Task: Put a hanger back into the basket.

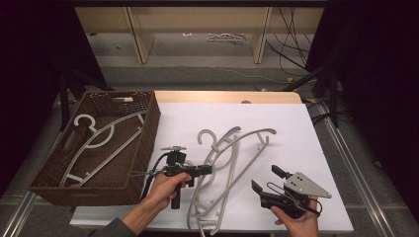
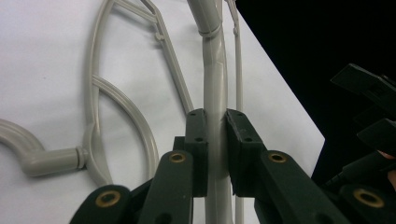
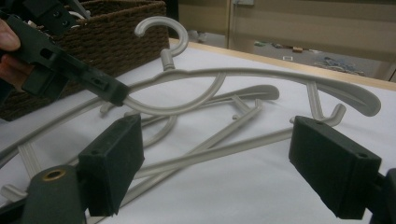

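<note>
Grey plastic hangers (image 1: 232,163) are piled loosely on the white counter (image 1: 291,113), a couple of them overlapping so their arms cross. The left hand-held gripper (image 1: 205,170) is clamped on the shoulder arm of one hanger (image 2: 215,88); in the left gripper view both pads pinch that bar from either side. Grabbing the arm rather than the hook makes sense to me, since it's the thickest straight bit and gives a firm hold for lifting it clear of the tangle.

The right hand-held gripper (image 1: 264,180) sits near the counter's front edge with its jaws wide apart and nothing between them, pointed at the pile (image 3: 224,93), probably waiting to steady or take the next one.

A brown woven basket (image 1: 148,123) sits just off the counter's left edge and already has one hanger (image 1: 99,143) lying in it. My guess is the gripped one goes there too. There's decent room in the basket, but its tall wall is close to the left hand, so the hanger needs a proper lift. The crossed hangers could drag along.
</note>
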Available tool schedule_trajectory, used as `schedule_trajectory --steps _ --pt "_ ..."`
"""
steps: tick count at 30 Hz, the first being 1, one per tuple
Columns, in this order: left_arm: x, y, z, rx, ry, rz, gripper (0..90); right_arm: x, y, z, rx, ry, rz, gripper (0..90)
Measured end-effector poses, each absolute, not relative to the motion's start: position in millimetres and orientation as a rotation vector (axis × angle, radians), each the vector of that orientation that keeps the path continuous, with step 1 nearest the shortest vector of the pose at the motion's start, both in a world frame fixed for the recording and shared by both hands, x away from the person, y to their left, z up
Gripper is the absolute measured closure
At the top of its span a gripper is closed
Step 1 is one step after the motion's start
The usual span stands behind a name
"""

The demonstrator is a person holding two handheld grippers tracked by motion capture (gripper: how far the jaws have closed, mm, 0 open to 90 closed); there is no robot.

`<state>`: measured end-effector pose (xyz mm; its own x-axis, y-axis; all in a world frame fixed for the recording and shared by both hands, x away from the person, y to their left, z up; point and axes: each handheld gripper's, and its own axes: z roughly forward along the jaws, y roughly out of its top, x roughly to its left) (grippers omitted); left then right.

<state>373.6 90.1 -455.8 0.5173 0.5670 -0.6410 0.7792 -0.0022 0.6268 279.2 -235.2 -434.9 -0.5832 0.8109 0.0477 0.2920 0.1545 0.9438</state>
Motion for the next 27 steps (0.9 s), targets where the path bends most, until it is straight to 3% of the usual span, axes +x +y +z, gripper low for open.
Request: schedule_trajectory --steps 15,27 --pt "380.3 96.8 -420.8 1.676 1.087 -0.159 79.8 279.6 -234.7 -435.6 1.043 1.945 1.446 19.0" --pt "386.4 134.4 -364.6 1.654 1.047 -0.02 79.7 278.8 -235.5 -434.5 1.048 1.959 1.421 19.0"
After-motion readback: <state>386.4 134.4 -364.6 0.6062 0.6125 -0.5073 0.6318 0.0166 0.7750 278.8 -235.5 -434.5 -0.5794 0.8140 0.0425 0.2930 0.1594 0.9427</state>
